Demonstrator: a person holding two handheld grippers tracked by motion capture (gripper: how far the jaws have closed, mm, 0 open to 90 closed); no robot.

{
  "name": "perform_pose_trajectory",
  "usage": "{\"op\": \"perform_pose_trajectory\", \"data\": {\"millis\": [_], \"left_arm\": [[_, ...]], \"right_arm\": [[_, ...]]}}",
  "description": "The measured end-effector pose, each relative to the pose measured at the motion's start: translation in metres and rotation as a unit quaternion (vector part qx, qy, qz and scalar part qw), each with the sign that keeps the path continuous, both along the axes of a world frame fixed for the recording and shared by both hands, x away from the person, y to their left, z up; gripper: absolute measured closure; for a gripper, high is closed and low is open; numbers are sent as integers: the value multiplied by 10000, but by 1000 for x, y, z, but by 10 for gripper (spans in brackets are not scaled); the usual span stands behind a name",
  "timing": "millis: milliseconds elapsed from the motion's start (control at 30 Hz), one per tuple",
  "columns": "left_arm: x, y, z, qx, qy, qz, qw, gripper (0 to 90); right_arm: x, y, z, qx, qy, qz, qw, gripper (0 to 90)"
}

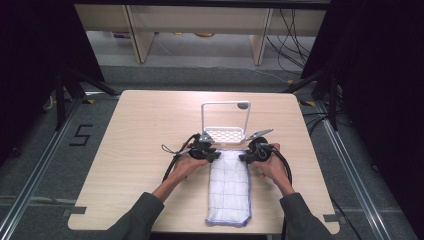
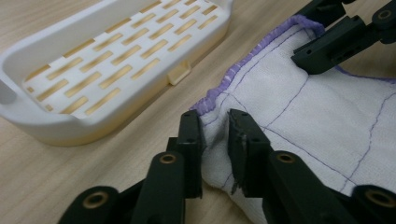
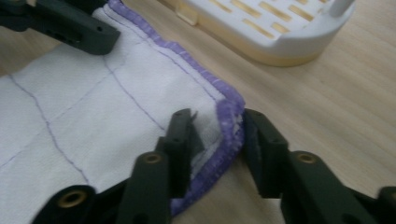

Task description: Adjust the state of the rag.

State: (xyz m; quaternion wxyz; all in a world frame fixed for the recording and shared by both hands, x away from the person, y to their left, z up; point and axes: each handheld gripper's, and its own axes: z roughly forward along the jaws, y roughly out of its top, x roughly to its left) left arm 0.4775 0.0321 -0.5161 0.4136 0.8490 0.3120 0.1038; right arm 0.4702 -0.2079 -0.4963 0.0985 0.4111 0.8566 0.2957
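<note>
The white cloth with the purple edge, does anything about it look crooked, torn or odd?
Nothing stands out. The white cloth with purple stitched edging lies flat and folded into a long strip on the pale wooden table, squarely before the white slotted plastic rack. The left gripper and right gripper each straddle a far corner.

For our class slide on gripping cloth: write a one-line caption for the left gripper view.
Left gripper straddling the purple-edged corner of the white cloth, beside the slotted white tray.

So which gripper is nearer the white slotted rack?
Left, slightly. The left gripper sits just in front of the white slotted rack, at the towel's left corner; the right gripper is off its right end.
</note>
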Motion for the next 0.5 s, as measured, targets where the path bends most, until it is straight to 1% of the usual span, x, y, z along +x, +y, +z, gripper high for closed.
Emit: {"op": "perform_pose_trajectory", "data": {"millis": [33, 67, 100, 133, 167, 200, 233, 267, 333, 367, 400, 433, 467, 500], "left_arm": [[0, 0, 1, 29, -74, -56, 10000, 777], [0, 0, 1, 29, -118, -26, 9999, 795], [-1, 0, 1, 70, -171, -15, 9998, 801], [-1, 1, 1, 83, -188, 0, 9998, 808], [-1, 1, 2, 31, -189, 10, 9998, 815], [-1, 2, 2, 47, -209, 39, 9998, 824], [-1, 3, 3, 3, -221, 25, 9998, 828], [-1, 3, 4, 5, -234, 22, 9997, 831], [-2, 5, 7, -7, -285, -15, 9996, 834], [-3, 5, 8, -29, -304, -5, 9995, 834], [-3, 5, 8, -21, -313, -2, 9995, 834], [-3, 6, 10, -25, -354, -8, 9994, 834], [-4, 6, 11, -43, -356, 19, 9994, 834], [-3, 7, 12, -83, -367, -4, 9993, 834]], "right_arm": [[0, 0, 0, 23, 11, 36, 10000, 723], [-1, 1, 0, 107, 54, 152, 9998, 778], [-1, 2, -2, 168, -36, 172, 9997, 807], [-2, 2, 0, 127, 33, 203, 9997, 821], [-1, 4, -2, 196, -28, 196, 9996, 826], [-1, 4, -1, 116, -80, 195, 9997, 831], [-1, 4, -1, 147, -61, 220, 9996, 833], [-2, 3, 2, 191, -35, 237, 9995, 835], [-2, 1, 6, 128, -88, 201, 9997, 835], [-2, 1, 6, 208, -214, 255, 9992, 836], [-3, 1, 10, 233, -120, 255, 9993, 836], [-3, 1, 9, 303, -247, 260, 9989, 836], [-4, 0, 13, 291, -225, 274, 9989, 837], [-5, 1, 14, 374, -254, 253, 9987, 837]]}}
